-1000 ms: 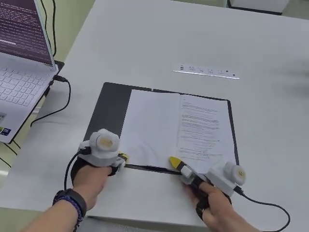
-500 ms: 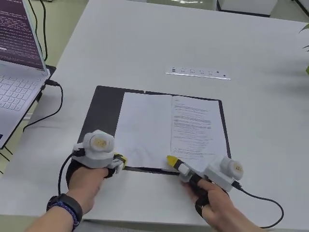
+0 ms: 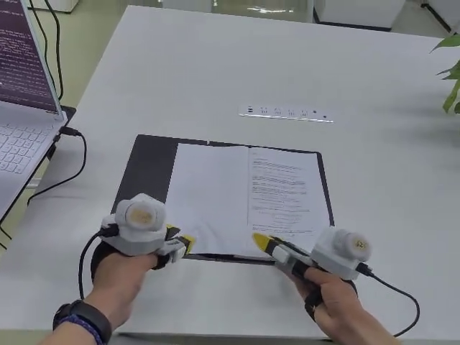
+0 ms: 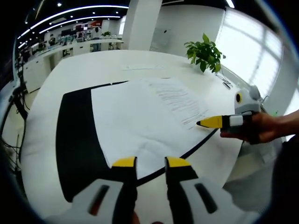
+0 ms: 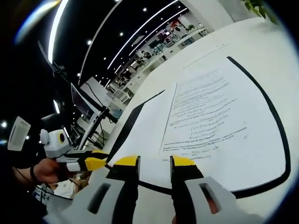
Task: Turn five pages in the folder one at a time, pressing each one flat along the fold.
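The folder (image 3: 147, 180) lies open on the table (image 3: 215, 65), blank page (image 3: 208, 190) left of the fold (image 3: 248, 194), printed page (image 3: 287, 187) right; the left gripper (image 3: 183, 246) sits at the blank page's near corner, the right gripper (image 3: 260, 241) at the near edge by the fold, each with jaws a narrow gap apart, holding nothing. A pinch there may well catch several sheets, or a dragging tip crease the paper.

Bare tabletop (image 3: 215, 57) beyond folder (image 3: 147, 169) and to its right: free passage. Left flank: laptop (image 3: 18, 122) and its cable (image 3: 68, 172) close by. Socket strip (image 3: 286, 113) lies beyond folder's far edge; plant (image 3: 449, 72) at far right.
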A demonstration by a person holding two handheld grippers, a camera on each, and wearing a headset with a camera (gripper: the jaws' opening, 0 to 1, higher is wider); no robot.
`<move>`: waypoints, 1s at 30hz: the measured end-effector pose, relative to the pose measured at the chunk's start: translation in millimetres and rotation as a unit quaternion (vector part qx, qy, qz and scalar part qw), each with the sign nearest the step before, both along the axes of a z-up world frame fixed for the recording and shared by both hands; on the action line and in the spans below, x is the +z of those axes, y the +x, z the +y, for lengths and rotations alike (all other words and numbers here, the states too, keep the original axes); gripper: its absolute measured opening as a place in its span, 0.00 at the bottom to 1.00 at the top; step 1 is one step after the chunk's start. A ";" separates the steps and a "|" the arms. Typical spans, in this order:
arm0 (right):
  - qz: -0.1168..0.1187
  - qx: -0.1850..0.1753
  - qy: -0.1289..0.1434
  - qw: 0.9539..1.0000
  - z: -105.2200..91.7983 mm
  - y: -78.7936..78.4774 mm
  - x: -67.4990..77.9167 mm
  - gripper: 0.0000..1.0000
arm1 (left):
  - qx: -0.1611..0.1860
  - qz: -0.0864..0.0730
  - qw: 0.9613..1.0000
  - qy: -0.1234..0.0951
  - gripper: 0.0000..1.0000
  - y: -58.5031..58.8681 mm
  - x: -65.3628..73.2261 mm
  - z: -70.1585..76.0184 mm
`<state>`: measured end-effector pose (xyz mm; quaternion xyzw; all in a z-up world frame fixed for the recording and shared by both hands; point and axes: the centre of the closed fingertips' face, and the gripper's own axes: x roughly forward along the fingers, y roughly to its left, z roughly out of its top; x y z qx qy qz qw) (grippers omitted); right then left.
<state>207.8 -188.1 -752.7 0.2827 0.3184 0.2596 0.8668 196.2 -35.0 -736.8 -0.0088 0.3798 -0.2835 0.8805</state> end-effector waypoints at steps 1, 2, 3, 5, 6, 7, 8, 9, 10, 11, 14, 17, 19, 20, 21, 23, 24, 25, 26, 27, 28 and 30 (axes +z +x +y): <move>-0.003 -0.002 -0.002 1.000 -2.3 1.2 2.1 0.25 | 0.000 0.000 1.000 0.000 0.23 -0.3 1.2 0.1; -0.008 -0.002 -0.005 1.000 -5.7 2.7 5.4 0.26 | 0.000 -0.004 1.000 0.000 0.24 -0.6 4.1 0.2; -0.013 -0.002 -0.008 1.000 -7.9 3.6 7.8 0.27 | -0.001 -0.006 1.000 0.000 0.24 -0.3 4.7 0.4; -0.024 0.002 -0.022 0.999 -14.1 4.6 12.8 0.29 | -0.002 -0.010 1.000 0.003 0.25 -1.7 9.9 1.0; -0.027 0.003 -0.025 0.999 -16.5 4.5 14.3 0.29 | -0.004 -0.012 1.000 0.003 0.25 -1.8 12.0 1.2; -0.032 0.002 -0.029 0.999 -20.4 5.0 17.5 0.30 | -0.006 -0.015 1.000 0.005 0.26 -2.2 15.2 1.6; -0.036 0.001 -0.032 0.999 -23.1 5.2 19.6 0.31 | -0.007 -0.018 1.000 0.007 0.26 -1.9 17.2 2.2; -0.038 0.001 -0.036 0.999 -26.4 4.7 21.9 0.31 | -0.009 -0.022 1.000 0.009 0.27 -1.7 20.2 3.1; -0.039 0.003 -0.040 0.998 -28.1 3.6 23.2 0.32 | -0.010 -0.024 1.000 0.009 0.28 -1.4 22.4 3.8; -0.044 0.011 -0.053 0.998 -30.4 1.6 24.5 0.32 | -0.011 -0.028 1.000 0.009 0.28 -1.4 26.4 4.7; -0.055 0.024 -0.077 0.995 -34.6 -3.3 28.9 0.36 | -0.014 -0.034 0.999 0.011 0.30 -1.6 34.0 7.0; -0.060 0.026 -0.087 0.994 -41.2 -6.8 32.8 0.39 | -0.017 -0.043 0.999 0.014 0.32 -2.1 42.8 8.7; -0.061 0.024 -0.087 0.994 -45.5 -7.8 35.7 0.43 | -0.018 -0.048 0.999 0.014 0.34 -1.9 47.7 9.9; -0.065 0.026 -0.088 0.994 -47.1 -9.6 40.5 0.47 | -0.019 -0.050 0.998 0.016 0.34 -1.9 50.8 11.1; -0.071 0.026 -0.090 0.993 -48.9 -10.4 43.8 0.49 | -0.019 -0.051 0.998 0.017 0.35 -1.1 51.5 12.5; -0.081 0.022 -0.095 0.992 -55.3 -10.3 48.9 0.48 | -0.019 -0.053 0.998 0.021 0.38 -1.2 56.7 15.1; -0.086 0.019 -0.096 0.992 -59.2 -10.1 51.9 0.49 | -0.020 -0.057 0.998 0.025 0.39 -1.3 60.4 16.8; -0.088 0.015 -0.096 0.991 -62.1 -10.0 54.3 0.50 | -0.021 -0.058 0.998 0.027 0.41 -1.5 63.0 17.9; -0.092 0.012 -0.099 0.991 -65.2 -10.5 58.1 0.51 | -0.021 -0.061 0.998 0.028 0.42 -1.4 66.4 19.5; -0.096 0.011 -0.103 0.990 -67.6 -11.1 60.5 0.51 | -0.021 -0.064 0.997 0.029 0.43 -0.9 68.6 21.0; -0.099 0.010 -0.107 0.989 -71.0 -12.0 63.8 0.52 | -0.020 -0.066 0.997 0.031 0.44 -0.6 71.7 22.9; -0.106 0.006 -0.109 0.988 -75.4 -13.3 69.5 0.55 | -0.019 -0.071 0.997 0.032 0.46 -1.3 76.9 24.6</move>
